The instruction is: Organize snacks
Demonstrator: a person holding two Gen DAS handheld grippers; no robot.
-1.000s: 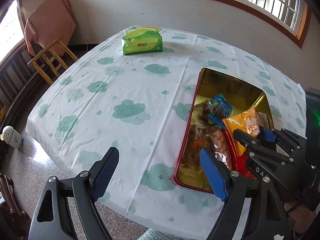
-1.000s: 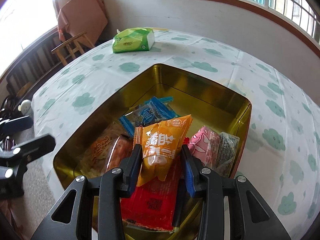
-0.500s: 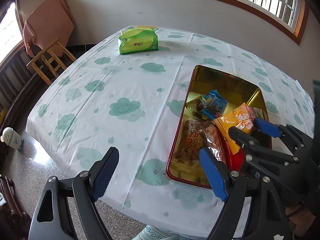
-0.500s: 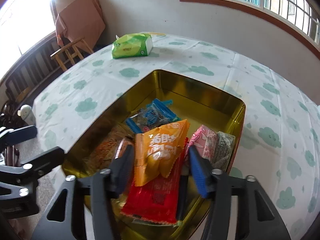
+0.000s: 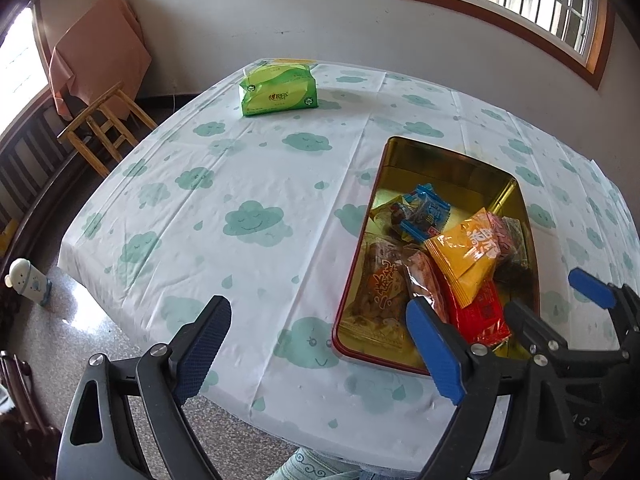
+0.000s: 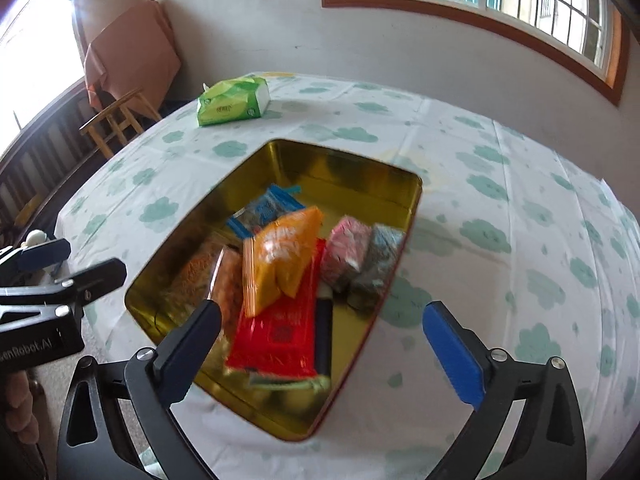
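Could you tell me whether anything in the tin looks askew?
Slightly: the orange packet lies tilted across the red packet rather than flat in the tin. Nothing has spilled onto the tablecloth.

Ahead of the right gripper's fingers sits a tin [image 6: 352, 168] of shiny gold metal, its inner walls mirror-bright. The packets in it are glossy, crinkled plastic film: an orange packet [image 6: 282, 256] over a red packet [image 6: 276, 336]. The tablecloth [image 5: 248, 184] looks like thin, smooth, creased plastic sheet. Far ahead of the left gripper lies a tissue pack [image 5: 278, 90] in glossy wrap, beside a bare wooden stool [image 5: 106, 128].
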